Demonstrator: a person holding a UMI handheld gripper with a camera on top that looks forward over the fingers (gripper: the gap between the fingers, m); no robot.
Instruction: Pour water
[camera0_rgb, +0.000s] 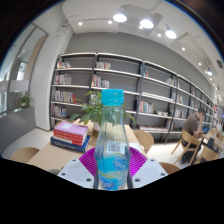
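A clear plastic water bottle (112, 140) with a blue cap and a blue label stands upright between my fingers. My gripper (112, 162) is shut on the bottle's lower body, with the purple pads (90, 159) pressed against both sides. The bottle is held up above the table, and its base is hidden below the fingers. No cup or other vessel shows.
A stack of books (70, 134) lies on a light wooden table (50, 155) to the left. A green plant (92, 105) stands behind the bottle. Long bookshelves (150, 95) line the back wall. A person (193, 128) sits at the far right, near wooden chairs (145, 140).
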